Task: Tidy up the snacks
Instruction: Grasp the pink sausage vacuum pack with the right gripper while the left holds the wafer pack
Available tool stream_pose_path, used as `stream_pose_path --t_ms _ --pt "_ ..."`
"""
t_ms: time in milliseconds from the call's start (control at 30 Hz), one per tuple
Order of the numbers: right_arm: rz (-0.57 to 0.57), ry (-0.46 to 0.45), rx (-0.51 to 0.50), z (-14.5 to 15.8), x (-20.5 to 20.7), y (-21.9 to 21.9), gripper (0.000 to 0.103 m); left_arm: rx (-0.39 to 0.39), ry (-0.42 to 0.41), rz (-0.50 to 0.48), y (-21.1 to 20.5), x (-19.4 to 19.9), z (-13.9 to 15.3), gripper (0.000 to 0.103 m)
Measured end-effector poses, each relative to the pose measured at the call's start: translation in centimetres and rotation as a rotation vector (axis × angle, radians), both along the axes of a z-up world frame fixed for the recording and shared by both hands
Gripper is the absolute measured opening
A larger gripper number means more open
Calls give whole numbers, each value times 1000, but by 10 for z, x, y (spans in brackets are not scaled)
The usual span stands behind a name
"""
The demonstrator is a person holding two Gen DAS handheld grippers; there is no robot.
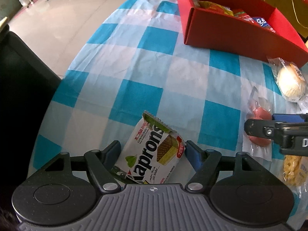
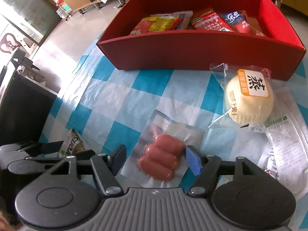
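My left gripper (image 1: 152, 149) is open, its fingers on either side of a white and green Kaprons wafer pack (image 1: 152, 154) that lies on the checked cloth. My right gripper (image 2: 154, 155) is open around a clear pack of pink sausages (image 2: 161, 158), its blue pad close to the pack's right side. The sausage pack (image 1: 258, 129) and the right gripper (image 1: 269, 130) also show at the right of the left wrist view. A red box (image 2: 192, 53) at the back holds several snack packs. The wafer pack (image 2: 72, 144) and the left gripper (image 2: 63, 147) show at the left of the right wrist view.
A wrapped white bun (image 2: 248, 100) lies in front of the box's right end. Clear bags with printed text (image 2: 284, 154) lie at the right. A yellow snack bag (image 1: 294, 171) sits by the right gripper. The table's left edge (image 1: 63, 88) drops to the floor beside a black object (image 1: 23, 96).
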State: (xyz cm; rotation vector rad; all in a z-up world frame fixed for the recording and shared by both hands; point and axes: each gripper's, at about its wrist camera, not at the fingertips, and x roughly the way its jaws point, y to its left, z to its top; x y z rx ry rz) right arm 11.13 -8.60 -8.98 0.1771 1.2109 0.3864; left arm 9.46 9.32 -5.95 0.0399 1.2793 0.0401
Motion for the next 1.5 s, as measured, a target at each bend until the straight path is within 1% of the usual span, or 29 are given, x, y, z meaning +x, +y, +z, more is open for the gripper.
stream_pose_path --t_ms 67,133,200,233,267,300,367,400,467,500,600,667,700,733,767,800,833,867,1000,1100,1133,1167,1233,1267,1333,1400,1433,1500 --pt "14 -20 -45 -2 -1 5 72 13 -6 -2 -3 -3 0 78" --pt "5 -33 -58 0 -3 4 72 39 -21 -22 -8 -7 1 78" --pt "23 -56 -102 0 -6 5 72 65 -37 -46 -13 -10 1 79" --pt "40 -52 -123 -2 -6 6 74 74 -42 -54 -14 -11 1 79" --pt "59 -60 -127 -4 -6 9 81 80 -44 -58 -15 -12 1 79" --pt "62 -63 -127 -5 -7 12 84 83 -48 -60 -15 -12 1 80" --pt "78 -71 -144 -8 -8 18 93 88 -51 -65 -16 -13 0 79" --pt "76 -78 -155 -9 -9 20 93 86 -52 -64 -15 -13 0 80" --pt "67 -71 -153 -11 -7 18 99 70 -49 -60 -13 -13 0 80" --pt "78 -70 -133 -12 -6 16 101 66 -47 -59 -12 -10 -2 81" --pt "97 -83 -123 -11 -8 14 101 61 -51 -67 -11 -13 -1 81" --pt "129 -121 -184 -9 -15 19 88 69 -53 -79 -13 -14 -1 80" --pt "152 -145 -220 -9 -20 22 86 70 -53 -84 -14 -15 -1 79" --pt "163 -160 -225 -8 -23 22 79 69 -50 -89 -15 -15 -1 79" --pt "165 -171 -219 -6 -25 21 65 65 -47 -91 -15 -15 -1 78" --pt "164 -170 -191 -3 -24 18 56 60 -45 -92 -15 -16 -1 78" --pt "155 -155 -156 -2 -23 13 50 57 -45 -93 -15 -16 -1 78" --pt "150 -143 -135 -1 -22 11 49 56 -44 -94 -15 -16 -1 78" --pt "163 -147 -129 -1 -24 12 49 55 -44 -95 -15 -16 -3 78" --pt "166 -153 -104 4 -26 12 44 53 -41 -94 -15 -16 -3 77" --pt "164 -158 -94 7 -26 11 40 52 -40 -93 -14 -16 -3 77" --pt "158 -164 -80 10 -26 9 33 50 -39 -93 -14 -16 -3 77" --pt "141 -170 -46 17 -25 4 27 49 -39 -93 -14 -16 -3 77" --pt "139 -166 -39 18 -24 2 26 48 -39 -93 -14 -15 -3 77" --pt "140 -162 -42 17 -25 1 26 50 -39 -96 -14 -16 -3 77" --pt "196 -153 -51 17 -27 5 26 55 -39 -101 -15 -16 -3 77" --pt "203 -161 -55 18 -28 5 26 55 -40 -102 -15 -16 -3 77" --pt "258 -149 -94 16 -31 8 31 50 -37 -101 -14 -16 -3 77"
